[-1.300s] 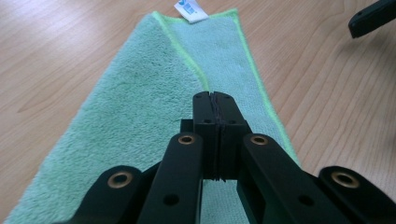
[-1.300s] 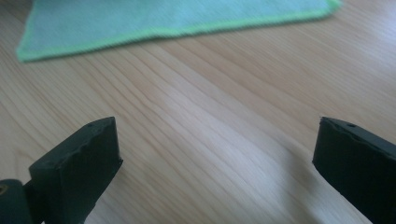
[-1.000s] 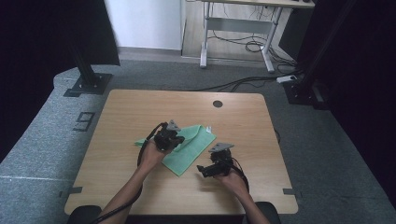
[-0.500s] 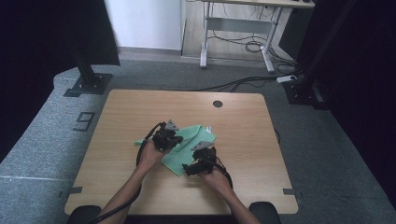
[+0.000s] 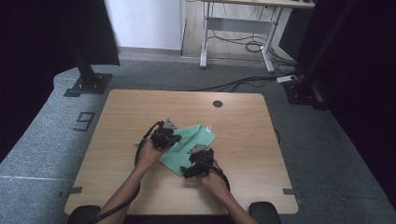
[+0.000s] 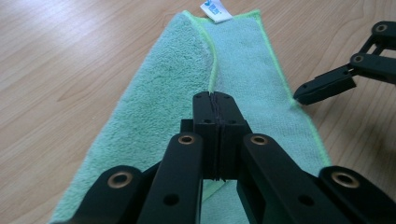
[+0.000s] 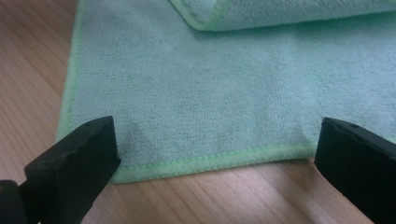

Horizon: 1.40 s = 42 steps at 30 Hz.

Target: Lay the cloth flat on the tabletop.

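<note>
Green cloth point(image 5: 187, 149) x1, 2 tongs: left point(image 6: 215, 105) apparently pinching fold, right point(image 7: 215, 154) spread.

Wooden table point(image 5: 243, 140) sitting on grey carpet point(image 5: 327, 154). Round dark hole point(image 5: 217, 103) showing near table's far edge. Metal-legged desk point(image 5: 238, 28) standing behind, cables point(image 5: 243, 46) trailing underneath. Black stand base point(image 5: 86, 84) resting far left.

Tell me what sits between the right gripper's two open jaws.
In the right gripper view, the hemmed near edge of the green cloth lies between the right gripper jaws, with bare table below it.
</note>
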{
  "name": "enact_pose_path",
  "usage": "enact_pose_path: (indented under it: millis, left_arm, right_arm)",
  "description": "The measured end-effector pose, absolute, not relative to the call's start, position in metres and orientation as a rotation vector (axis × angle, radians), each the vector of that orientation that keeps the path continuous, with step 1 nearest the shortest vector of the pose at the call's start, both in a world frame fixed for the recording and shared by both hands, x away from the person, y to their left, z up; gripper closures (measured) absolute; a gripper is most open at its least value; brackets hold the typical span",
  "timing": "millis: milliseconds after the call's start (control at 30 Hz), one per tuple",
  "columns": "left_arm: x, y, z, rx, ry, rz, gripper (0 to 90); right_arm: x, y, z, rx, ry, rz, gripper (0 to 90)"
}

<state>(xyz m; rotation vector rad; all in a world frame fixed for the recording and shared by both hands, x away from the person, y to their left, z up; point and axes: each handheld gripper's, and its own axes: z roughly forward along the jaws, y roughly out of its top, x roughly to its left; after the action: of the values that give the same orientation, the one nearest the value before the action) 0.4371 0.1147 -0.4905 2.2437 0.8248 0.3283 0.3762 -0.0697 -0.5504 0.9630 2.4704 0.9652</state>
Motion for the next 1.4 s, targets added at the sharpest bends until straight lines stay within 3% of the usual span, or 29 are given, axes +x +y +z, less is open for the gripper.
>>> enact_pose_path:
  millis: [1400]
  left_arm:
    - [0.442, 0.145, -0.490, 2.224, 0.912, 0.366, 88.7]
  right_arm:
    - [0.363, -0.151, -0.552, 1.086, 2.457, 0.952, 0.0]
